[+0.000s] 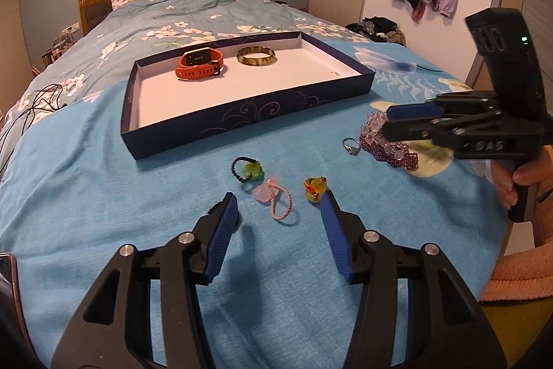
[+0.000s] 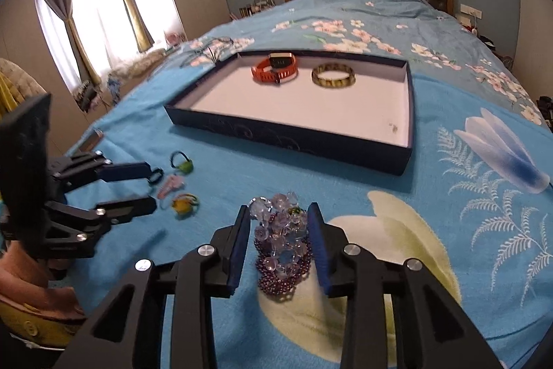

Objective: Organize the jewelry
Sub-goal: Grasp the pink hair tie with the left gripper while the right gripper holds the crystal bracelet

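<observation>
Right gripper point(image 2: 279, 213) half open astride the bead bracelets point(image 2: 281, 251) — left gripper point(image 1: 279, 201) wide open, empty.

Black grippers, blue ribbed fingers point(image 1: 221, 230), silver screws, green LED.

The left gripper point(image 1: 279, 206) hangs wide open above the blue bedspread point(image 1: 103, 196), a pink charm point(image 1: 268, 194) between its fingertips. Beyond, a tray point(image 1: 242, 116) holds a watch point(image 1: 198, 64) and bangle point(image 1: 256, 56). The right gripper point(image 1: 389, 123) hovers over beads point(image 1: 387, 147).
</observation>
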The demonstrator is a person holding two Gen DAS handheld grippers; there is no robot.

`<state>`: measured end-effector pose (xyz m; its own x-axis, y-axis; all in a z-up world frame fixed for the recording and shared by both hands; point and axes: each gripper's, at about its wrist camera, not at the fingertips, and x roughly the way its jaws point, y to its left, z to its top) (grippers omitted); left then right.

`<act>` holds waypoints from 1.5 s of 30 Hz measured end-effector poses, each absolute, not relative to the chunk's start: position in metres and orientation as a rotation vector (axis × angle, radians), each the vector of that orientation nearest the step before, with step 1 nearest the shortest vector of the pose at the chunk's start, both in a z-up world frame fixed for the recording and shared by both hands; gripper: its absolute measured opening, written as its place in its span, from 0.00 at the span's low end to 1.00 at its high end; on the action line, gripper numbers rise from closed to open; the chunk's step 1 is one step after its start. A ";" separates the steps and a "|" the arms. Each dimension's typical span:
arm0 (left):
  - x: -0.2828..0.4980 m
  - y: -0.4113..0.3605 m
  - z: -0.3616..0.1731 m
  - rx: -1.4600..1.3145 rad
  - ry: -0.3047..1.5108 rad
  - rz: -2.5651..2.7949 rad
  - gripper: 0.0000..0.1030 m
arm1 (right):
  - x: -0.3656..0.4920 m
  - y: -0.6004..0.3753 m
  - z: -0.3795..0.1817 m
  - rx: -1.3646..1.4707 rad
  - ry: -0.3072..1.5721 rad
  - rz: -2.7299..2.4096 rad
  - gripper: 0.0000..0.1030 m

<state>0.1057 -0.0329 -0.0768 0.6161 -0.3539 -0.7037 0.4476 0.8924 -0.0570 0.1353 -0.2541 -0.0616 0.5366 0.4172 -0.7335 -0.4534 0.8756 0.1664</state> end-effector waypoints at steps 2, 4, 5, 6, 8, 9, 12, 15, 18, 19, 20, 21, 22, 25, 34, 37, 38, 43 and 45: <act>0.107 -0.035 -0.078 0.135 0.787 -0.467 0.48 | 0.139 -0.253 -0.067 -0.044 0.879 0.517 0.30; 0.108 -0.036 -0.078 0.135 0.794 -0.471 0.48 | 0.140 -0.255 -0.069 -0.034 0.882 0.522 0.10; 0.109 -0.036 -0.079 0.132 0.798 -0.474 0.47 | 0.139 -0.256 -0.068 -0.028 0.881 0.530 0.08; 0.110 -0.035 -0.079 0.130 0.802 -0.478 0.46 | 0.139 -0.257 -0.067 -0.028 0.878 0.532 0.08; 0.113 -0.035 -0.080 0.126 0.810 -0.483 0.44 | 0.136 -0.258 -0.064 -0.034 0.865 0.533 0.08; 0.114 -0.035 -0.080 0.125 0.813 -0.483 0.43 | 0.135 -0.259 -0.061 -0.031 0.857 0.537 0.08; 0.117 -0.035 -0.082 0.113 0.832 -0.484 0.37 | 0.133 -0.262 -0.054 -0.009 0.835 0.553 0.08; 0.119 -0.033 -0.083 0.099 0.844 -0.492 0.35 | 0.131 -0.265 -0.044 0.026 0.809 0.574 0.08; 0.120 -0.035 -0.084 0.113 0.850 -0.492 0.29 | 0.129 -0.264 -0.034 0.042 0.780 0.587 0.08; 0.121 -0.036 -0.085 0.122 0.854 -0.486 0.29 | 0.130 -0.264 -0.031 0.045 0.772 0.590 0.08; 0.122 -0.037 -0.085 0.125 0.858 -0.481 0.29 | 0.130 -0.264 -0.028 0.049 0.763 0.593 0.08; 0.123 -0.037 -0.085 0.125 0.862 -0.480 0.29 | 0.130 -0.263 -0.026 0.051 0.757 0.595 0.08; 0.125 -0.037 -0.086 0.121 0.867 -0.477 0.29 | 0.130 -0.263 -0.024 0.053 0.751 0.597 0.08; 0.130 -0.037 -0.085 0.113 0.875 -0.468 0.29 | 0.130 -0.260 -0.018 0.057 0.735 0.605 0.08; 0.138 -0.035 -0.087 0.100 0.896 -0.458 0.14 | 0.131 -0.258 -0.016 0.058 0.725 0.610 0.08; 0.139 -0.036 -0.087 0.101 0.887 -0.461 0.03 | 0.132 -0.258 -0.015 0.062 0.722 0.609 0.07; 0.139 -0.036 -0.087 0.099 0.886 -0.462 0.03 | 0.132 -0.258 -0.015 0.062 0.720 0.609 0.08; 0.137 -0.034 -0.085 0.095 0.871 -0.464 0.03 | 0.132 -0.259 -0.013 0.064 0.712 0.610 0.08; 0.136 -0.034 -0.082 0.093 0.861 -0.470 0.03 | 0.132 -0.259 -0.013 0.065 0.709 0.611 0.07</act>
